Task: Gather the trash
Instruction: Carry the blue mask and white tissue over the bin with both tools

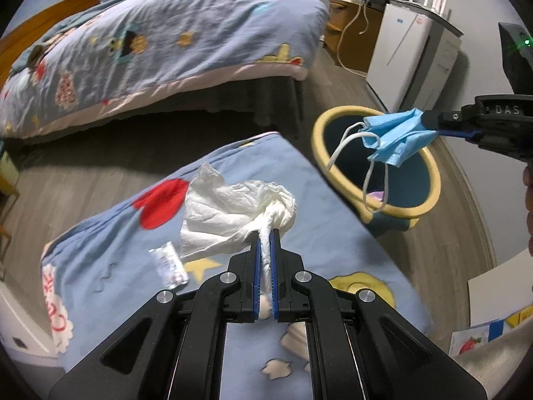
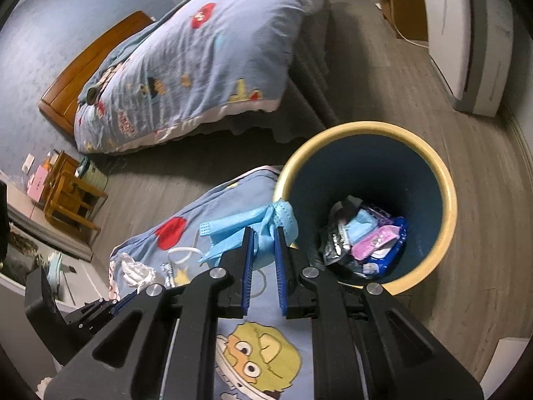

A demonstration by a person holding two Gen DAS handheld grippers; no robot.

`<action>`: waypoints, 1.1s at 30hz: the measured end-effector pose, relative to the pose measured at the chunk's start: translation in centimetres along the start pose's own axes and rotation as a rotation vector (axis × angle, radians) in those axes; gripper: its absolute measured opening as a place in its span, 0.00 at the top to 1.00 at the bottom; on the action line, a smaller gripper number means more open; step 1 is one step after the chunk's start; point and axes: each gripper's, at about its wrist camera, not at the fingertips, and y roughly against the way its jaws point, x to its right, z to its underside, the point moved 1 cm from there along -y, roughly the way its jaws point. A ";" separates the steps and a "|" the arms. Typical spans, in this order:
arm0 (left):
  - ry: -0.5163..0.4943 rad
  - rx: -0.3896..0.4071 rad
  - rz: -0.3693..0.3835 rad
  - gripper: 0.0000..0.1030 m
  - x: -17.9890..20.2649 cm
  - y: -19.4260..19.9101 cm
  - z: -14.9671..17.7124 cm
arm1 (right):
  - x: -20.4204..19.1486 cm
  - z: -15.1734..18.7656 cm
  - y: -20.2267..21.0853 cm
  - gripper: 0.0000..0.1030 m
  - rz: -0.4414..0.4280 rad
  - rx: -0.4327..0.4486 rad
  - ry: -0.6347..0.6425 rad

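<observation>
My left gripper [image 1: 265, 233] is shut on a crumpled white tissue [image 1: 230, 213] and holds it over the blue patterned bedcover [image 1: 110, 266]. My right gripper [image 2: 264, 233] is shut on a blue face mask [image 2: 266, 223]; in the left wrist view the mask [image 1: 396, 136] hangs over the rim of the dark blue bin with a yellow rim [image 1: 376, 163], white ear loops dangling. The bin [image 2: 443, 186] holds several wrappers and another mask [image 2: 363, 236]. A small clear wrapper [image 1: 168, 265] lies on the bedcover left of the tissue.
A second bed with the same blue cover [image 1: 166, 40] stands across a strip of wood floor [image 1: 83, 173]. A white appliance [image 1: 409, 56] and a wooden cabinet [image 1: 346, 33] stand against the far wall. A wooden stool [image 2: 71, 200] is at left.
</observation>
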 end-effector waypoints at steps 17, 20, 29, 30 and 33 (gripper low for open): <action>-0.081 0.032 0.058 0.95 6.3 -1.4 -3.3 | 8.4 -2.6 0.4 0.89 0.118 0.109 -0.145; -0.101 0.037 0.079 0.94 7.8 -1.9 -4.0 | 9.6 -2.6 0.0 0.89 0.145 0.103 -0.164; -0.192 -0.010 0.124 0.94 12.5 -6.0 -6.0 | 11.5 -2.4 -0.5 0.88 0.201 0.096 -0.209; -0.197 -0.015 0.121 0.94 12.7 -6.6 -6.1 | 11.6 -2.4 -0.5 0.88 0.208 0.098 -0.213; -0.189 -0.022 0.109 0.94 13.0 -7.9 -6.8 | 12.2 -2.4 -0.1 0.88 0.221 0.113 -0.230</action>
